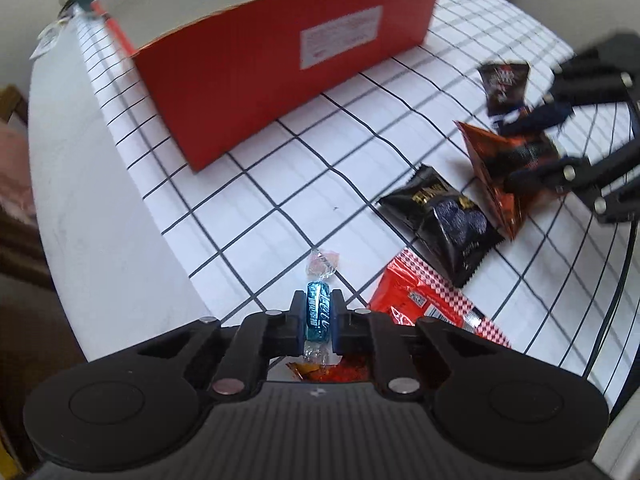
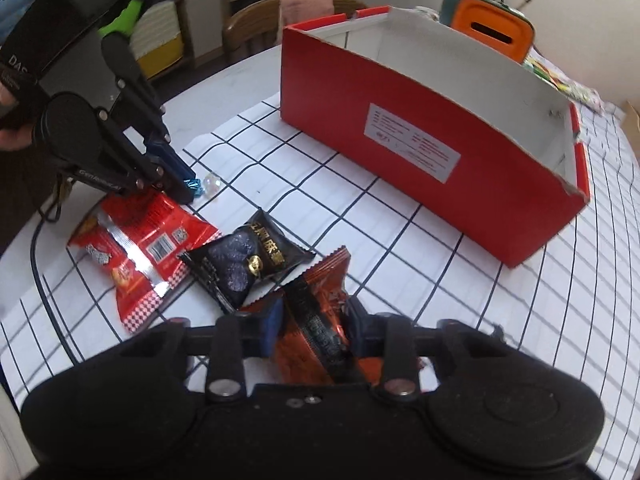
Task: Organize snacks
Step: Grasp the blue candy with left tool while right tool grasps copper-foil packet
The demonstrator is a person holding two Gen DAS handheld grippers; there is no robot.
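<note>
My left gripper (image 1: 318,312) is shut on a small blue wrapped candy (image 1: 317,307), held low over the checked tablecloth's near-left edge; it also shows in the right wrist view (image 2: 188,188). My right gripper (image 2: 312,326) is shut on an orange-and-black snack packet (image 2: 316,312), which also shows in the left wrist view (image 1: 508,168). An open red cardboard box (image 1: 256,68) with a white inside stands behind, also in the right wrist view (image 2: 432,152). A black packet (image 2: 248,260), a red checked packet (image 2: 140,248) and a dark packet (image 1: 504,84) lie on the cloth.
The round white table (image 1: 96,184) carries the checked cloth (image 2: 440,300). An orange-and-green container (image 2: 492,28) stands behind the box. A wooden chair (image 2: 256,24) is beyond the table. A black cable (image 2: 44,272) runs along the left table edge.
</note>
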